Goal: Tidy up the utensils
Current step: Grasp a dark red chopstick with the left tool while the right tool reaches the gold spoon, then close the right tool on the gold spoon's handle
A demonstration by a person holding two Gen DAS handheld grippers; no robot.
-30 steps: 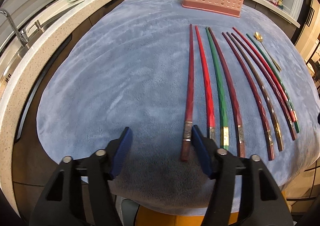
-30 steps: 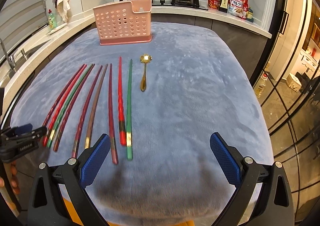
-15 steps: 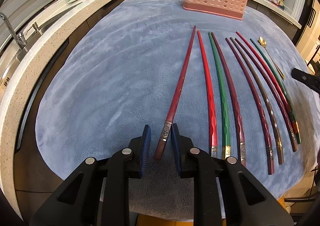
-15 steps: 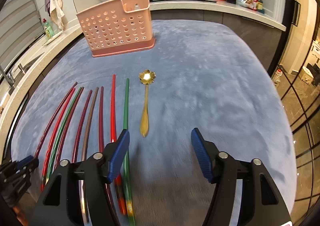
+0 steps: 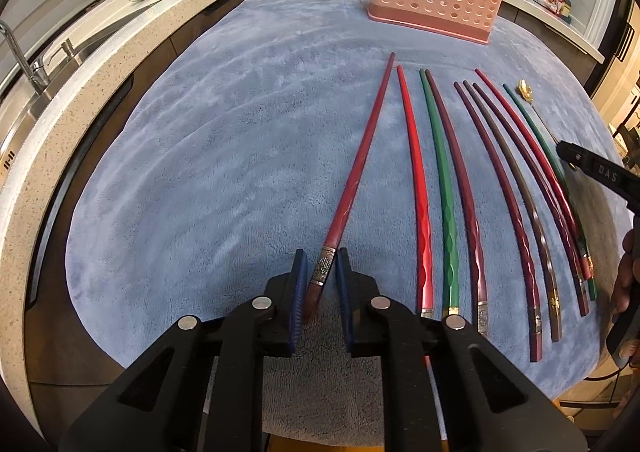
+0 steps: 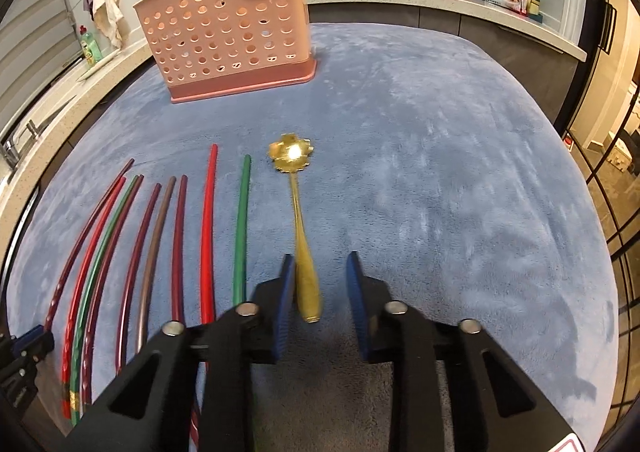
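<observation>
Two sets of jaws have just been closing, each with a utensil between its blue pads. At the bottom centre of the left wrist view, the left gripper point(image 5: 319, 282) is clamped on the banded thick end of a dark red chopstick point(image 5: 362, 152), which slants up and to the right, away from its neighbours. At the bottom centre of the right wrist view, the right gripper point(image 6: 320, 284) has its jaws narrowed around the handle of a gold spoon point(image 6: 301, 228). Its left pad touches the handle, while a gap shows between the handle and the right pad, so the spoon is not yet squeezed.

To the right of the held chopstick, the other chopsticks point(image 5: 448, 188) lie side by side in a row of red, green, maroon and brown, all flat on the grey-blue cloth point(image 5: 224, 140) that covers the bench. The spoon's flower-shaped bowl points toward the pink perforated holder point(image 6: 232, 40), which stands upright on the cloth in the upper left of the right wrist view and at the top right of centre in the left wrist view.
</observation>
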